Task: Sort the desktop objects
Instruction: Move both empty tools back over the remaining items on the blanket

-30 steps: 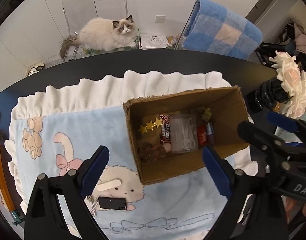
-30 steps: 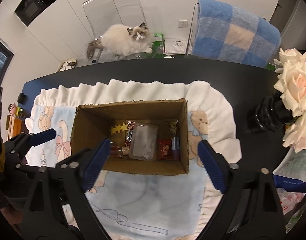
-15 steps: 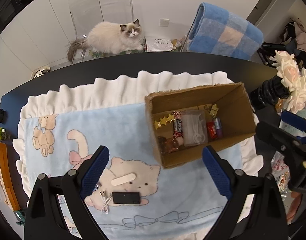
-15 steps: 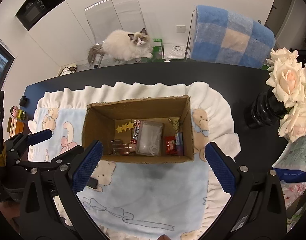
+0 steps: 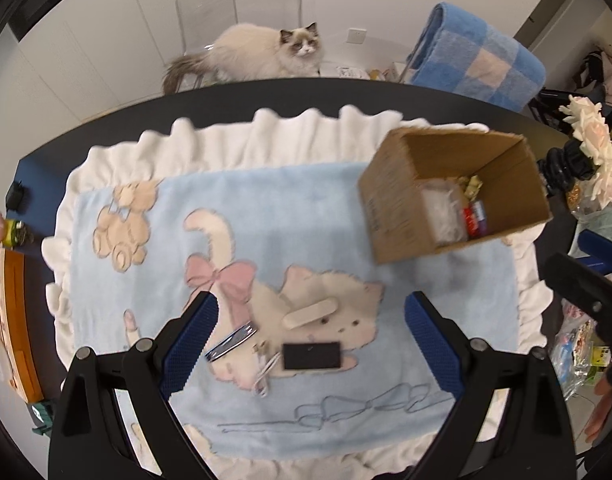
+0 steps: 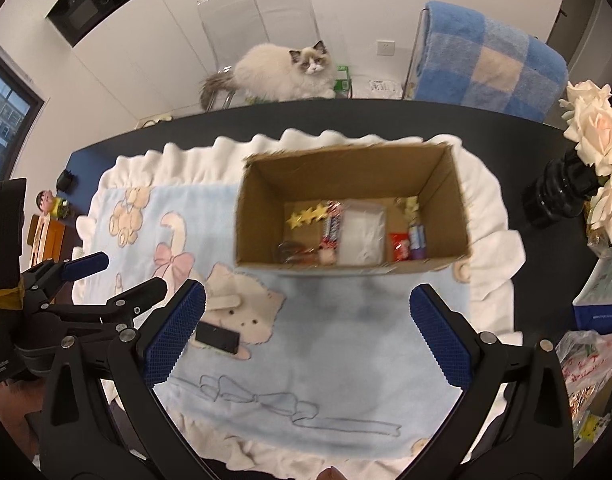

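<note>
Cardboard box (image 6: 350, 204) of small items on blue blanket (image 6: 346, 344), left gripper (image 5: 310, 344) and right gripper (image 6: 306, 332) both spread, empty

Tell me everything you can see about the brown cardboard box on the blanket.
The brown cardboard box is open-topped and rectangular, with plain corrugated walls and faint print on one side. It stands upright on the pale blue cartoon blanket, towards its far right. Inside lie gold stars, a candy bar, a clear packet and small wrapped items. No fingers touch it.
</note>
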